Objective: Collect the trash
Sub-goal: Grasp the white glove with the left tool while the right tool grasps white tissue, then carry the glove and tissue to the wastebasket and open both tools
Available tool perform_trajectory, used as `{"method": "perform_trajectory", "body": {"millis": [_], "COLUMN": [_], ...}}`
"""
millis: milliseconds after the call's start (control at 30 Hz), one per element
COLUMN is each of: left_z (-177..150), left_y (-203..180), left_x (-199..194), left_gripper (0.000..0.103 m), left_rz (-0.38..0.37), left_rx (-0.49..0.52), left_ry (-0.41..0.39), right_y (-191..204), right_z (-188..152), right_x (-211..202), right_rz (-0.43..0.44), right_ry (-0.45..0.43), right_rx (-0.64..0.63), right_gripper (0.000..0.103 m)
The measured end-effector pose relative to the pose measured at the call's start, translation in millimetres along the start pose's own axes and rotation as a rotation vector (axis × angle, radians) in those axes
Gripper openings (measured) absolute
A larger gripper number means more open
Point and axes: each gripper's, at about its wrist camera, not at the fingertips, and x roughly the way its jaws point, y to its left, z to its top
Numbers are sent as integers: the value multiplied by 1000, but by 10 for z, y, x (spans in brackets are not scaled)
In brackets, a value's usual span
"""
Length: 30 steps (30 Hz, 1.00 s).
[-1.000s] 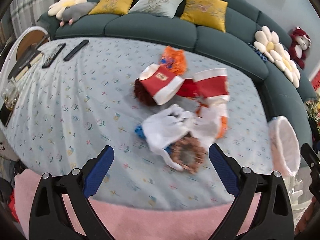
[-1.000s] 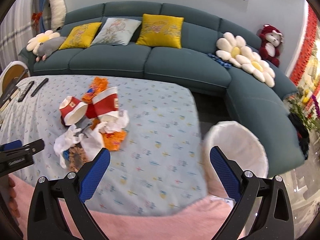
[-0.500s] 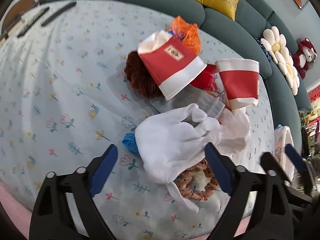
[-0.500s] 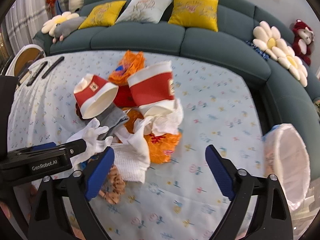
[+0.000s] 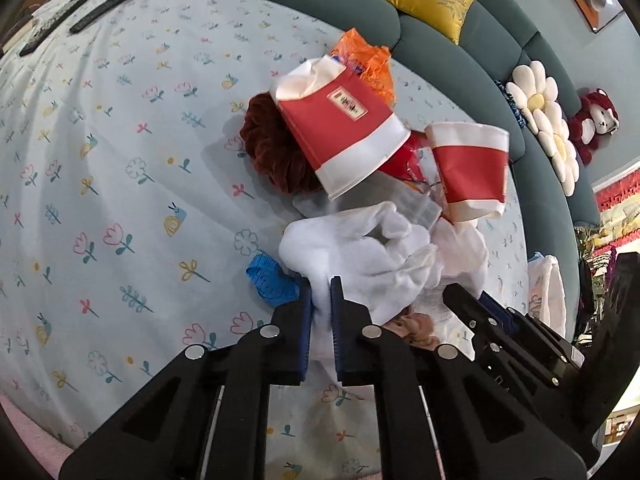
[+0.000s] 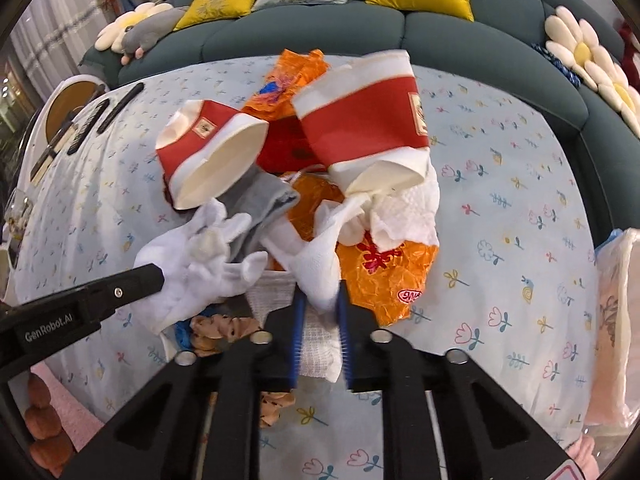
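Left wrist: left tongs point(image 5: 320, 292) pinch white glove point(image 5: 360, 248); right tongs point(image 6: 320, 300) pinch tissue point(image 6: 316, 268)

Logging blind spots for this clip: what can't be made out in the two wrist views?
- Left wrist: the brown scrunchie is mostly hidden under the white glove and the gripper body.
- Left wrist: the trash bag is cut off behind the right gripper.
- Right wrist: the bag's opening lies past the right edge.
- Right wrist: what lies beneath the paper cups is covered.
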Motion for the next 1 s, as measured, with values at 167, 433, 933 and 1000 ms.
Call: {"method": "perform_trajectory", "body": {"millis": [167, 433, 933, 1000], "left_z": [1, 78, 15, -25], "left_y": [-130, -501, -1878, -2068], "left_x": [-210, -734, -1402, -1412], "left_gripper": [7, 7, 7, 7], "left_rz": [11, -4, -108, -126], "left_rx": [38, 97, 299, 325], "left_ry": [-42, -144, -281, -283], "right_y": [-15, -150, -989, -1192], "right_z": [16, 128, 192, 135], "right_x": [-292, -958, -2296, -2418], "right_rz": [29, 27, -68, -82], "right_ry": [-40, -161, -397, -414], "right_rx": [3, 22, 105, 133], "right_gripper": [6, 6, 6, 6]}}
